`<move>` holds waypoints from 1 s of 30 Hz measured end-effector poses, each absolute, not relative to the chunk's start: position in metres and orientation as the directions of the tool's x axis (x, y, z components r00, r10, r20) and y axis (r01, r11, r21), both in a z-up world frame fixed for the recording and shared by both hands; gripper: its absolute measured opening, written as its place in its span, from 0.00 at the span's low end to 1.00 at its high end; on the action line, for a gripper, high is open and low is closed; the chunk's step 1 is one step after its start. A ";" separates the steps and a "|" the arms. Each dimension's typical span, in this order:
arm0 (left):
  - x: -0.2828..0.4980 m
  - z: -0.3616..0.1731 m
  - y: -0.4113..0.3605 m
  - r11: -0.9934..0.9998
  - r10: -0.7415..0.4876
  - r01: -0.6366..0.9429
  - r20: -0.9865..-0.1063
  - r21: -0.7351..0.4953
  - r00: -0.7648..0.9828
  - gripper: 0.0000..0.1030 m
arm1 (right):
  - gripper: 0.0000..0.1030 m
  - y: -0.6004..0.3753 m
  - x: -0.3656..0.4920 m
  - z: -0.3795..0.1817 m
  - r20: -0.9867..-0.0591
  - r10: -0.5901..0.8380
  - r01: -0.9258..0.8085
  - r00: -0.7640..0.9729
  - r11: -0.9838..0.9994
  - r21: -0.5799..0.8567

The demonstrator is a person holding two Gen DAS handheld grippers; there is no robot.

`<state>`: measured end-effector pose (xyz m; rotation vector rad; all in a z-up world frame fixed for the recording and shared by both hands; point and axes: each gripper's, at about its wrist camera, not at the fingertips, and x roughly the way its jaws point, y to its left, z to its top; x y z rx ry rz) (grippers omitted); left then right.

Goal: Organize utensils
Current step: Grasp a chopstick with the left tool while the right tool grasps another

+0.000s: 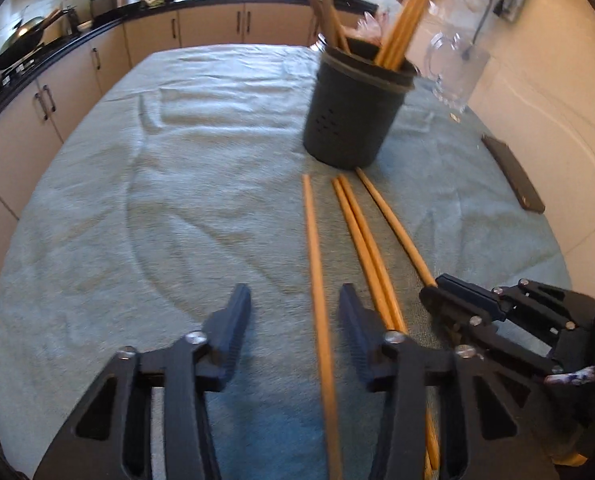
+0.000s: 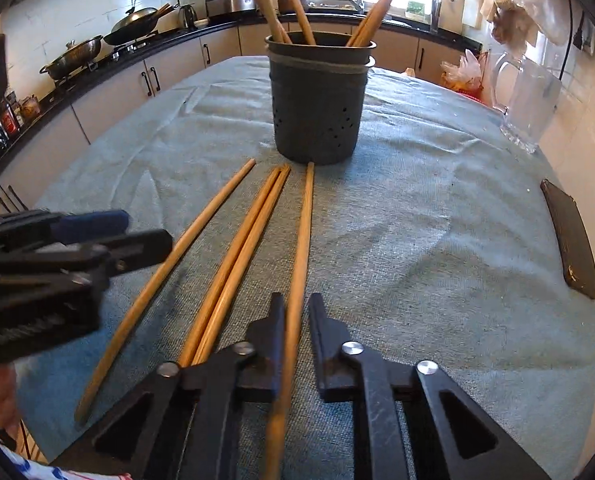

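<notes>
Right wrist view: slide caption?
Right claw straddles one chopstick; three more lie left, holder ahead.

Occlusion notes: tops of the chopsticks in the holder [image 2: 317,96] run off the top edge in both wrist views. Near end of the chopstick [image 2: 297,280] between the right gripper [image 2: 297,308] fingers is blurred and leaves the bottom edge. Left gripper [image 1: 295,300] hides part of the chopstick pair [image 1: 361,232]. Holder in the left view is motion-blurred.
</notes>
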<state>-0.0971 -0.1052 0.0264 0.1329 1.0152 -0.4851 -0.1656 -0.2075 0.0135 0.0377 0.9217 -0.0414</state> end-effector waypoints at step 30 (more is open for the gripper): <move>-0.087 0.020 -0.108 0.882 -0.243 0.462 -0.932 -0.097 0.268 0.17 | 0.31 -0.298 -0.210 0.022 -0.881 -0.041 0.199 0.471 0.978 0.061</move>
